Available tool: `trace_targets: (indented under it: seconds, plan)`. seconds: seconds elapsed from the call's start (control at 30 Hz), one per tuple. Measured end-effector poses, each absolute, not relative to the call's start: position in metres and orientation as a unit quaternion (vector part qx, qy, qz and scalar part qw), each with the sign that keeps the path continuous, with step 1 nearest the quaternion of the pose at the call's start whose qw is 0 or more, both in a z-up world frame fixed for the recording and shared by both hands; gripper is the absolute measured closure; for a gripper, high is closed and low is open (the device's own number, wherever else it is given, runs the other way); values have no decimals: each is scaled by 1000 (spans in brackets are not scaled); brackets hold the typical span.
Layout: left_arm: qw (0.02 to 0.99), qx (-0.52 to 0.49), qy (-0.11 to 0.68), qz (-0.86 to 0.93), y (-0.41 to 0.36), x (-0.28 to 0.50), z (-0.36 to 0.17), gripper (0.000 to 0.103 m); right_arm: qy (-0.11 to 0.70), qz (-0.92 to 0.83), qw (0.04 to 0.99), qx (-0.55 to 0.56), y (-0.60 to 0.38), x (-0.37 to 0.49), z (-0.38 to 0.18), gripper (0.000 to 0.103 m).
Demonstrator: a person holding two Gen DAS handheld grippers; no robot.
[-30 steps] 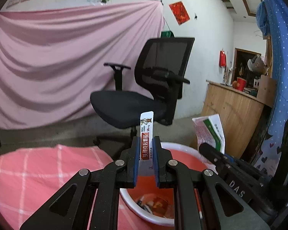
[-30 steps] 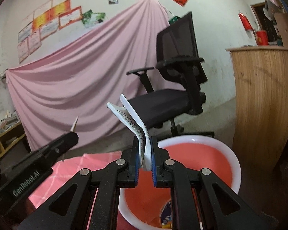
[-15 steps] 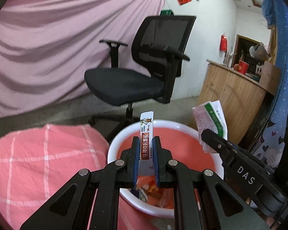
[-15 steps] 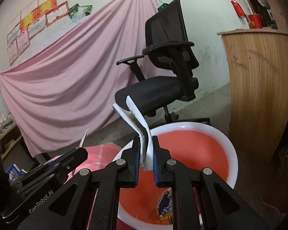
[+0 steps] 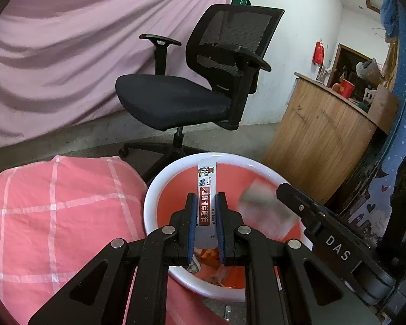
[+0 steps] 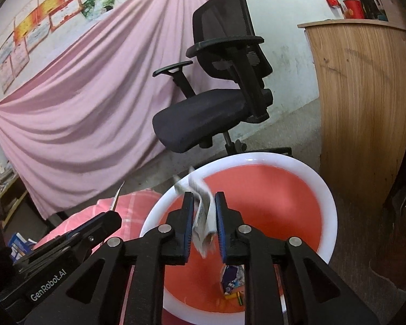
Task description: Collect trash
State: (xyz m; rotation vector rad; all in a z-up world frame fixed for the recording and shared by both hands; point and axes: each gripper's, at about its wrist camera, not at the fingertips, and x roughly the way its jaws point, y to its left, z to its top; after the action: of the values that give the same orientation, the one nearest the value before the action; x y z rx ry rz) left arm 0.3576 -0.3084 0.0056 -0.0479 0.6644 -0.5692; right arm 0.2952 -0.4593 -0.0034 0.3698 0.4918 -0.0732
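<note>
A red basin with a white rim [image 5: 159, 187] [image 6: 330, 197] sits on the floor below both grippers, with scraps of trash at its bottom [image 6: 231, 280]. My left gripper [image 5: 205, 203] has its jaws slightly apart around a white and red sachet [image 5: 206, 189], which stands loosely between them over the basin. My right gripper [image 6: 204, 203] is open; a folded white paper wrapper [image 6: 203, 214] is blurred and slipping down between its fingers. That wrapper also shows blurred in the left wrist view [image 5: 265, 211], beside the right gripper's tip [image 5: 297, 203].
A pink checked cloth [image 5: 54, 205] covers the surface left of the basin. A black office chair [image 5: 192, 92] stands behind it, a wooden counter [image 5: 319, 135] to the right, and a pink sheet [image 6: 81, 108] hangs on the wall.
Both grippers have come down over the basin and their jaws have opened. The paper wrapper has dropped lower in the right gripper and is falling; the sachet is looser in the left.
</note>
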Motion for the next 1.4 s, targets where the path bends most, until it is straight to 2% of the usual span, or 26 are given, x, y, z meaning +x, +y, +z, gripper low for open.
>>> trace_targets:
  seconds: [0.07,0.17,0.23,0.3,0.93,0.97,1.03,1.07,1.2,1.27,1.33,1.4]
  plan:
    - [904,-25,327,-273,-308,359,4,92,243,-37,952,183,-460,296,-4,78]
    - [904,-28,331,-270,-304,360,2,90,244,-37,952,183,-461,296,-4,77]
    - [905,-27,331,-266,-303,360,2,78,244,-38,951,183,-461,296,-4,78]
    - [907,-30,326,-265,-301,358,4,73,245,-39,951,184,-462,296,-4,77]
    - [927,-36,303,-219,-258,339,25,72,227,-32,960,161,-449,286,11,77]
    - [928,-36,301,-216,-254,337,28,71,225,-30,961,157,-446,284,13,76]
    - [933,-37,292,-205,-245,330,33,62,219,-28,964,151,-442,283,16,68]
    - [936,-37,288,-200,-242,325,35,61,216,-26,965,147,-440,282,18,60]
    - [945,-32,273,-179,-223,311,44,61,200,-19,972,125,-428,277,27,57]
    - [948,-32,267,-169,-212,305,48,56,192,-18,974,118,-422,274,30,52]
    - [953,-37,257,-157,-198,297,52,45,184,-17,977,109,-415,272,33,46]
    - [957,-40,248,-146,-185,291,55,44,176,-14,979,101,-410,269,36,34]
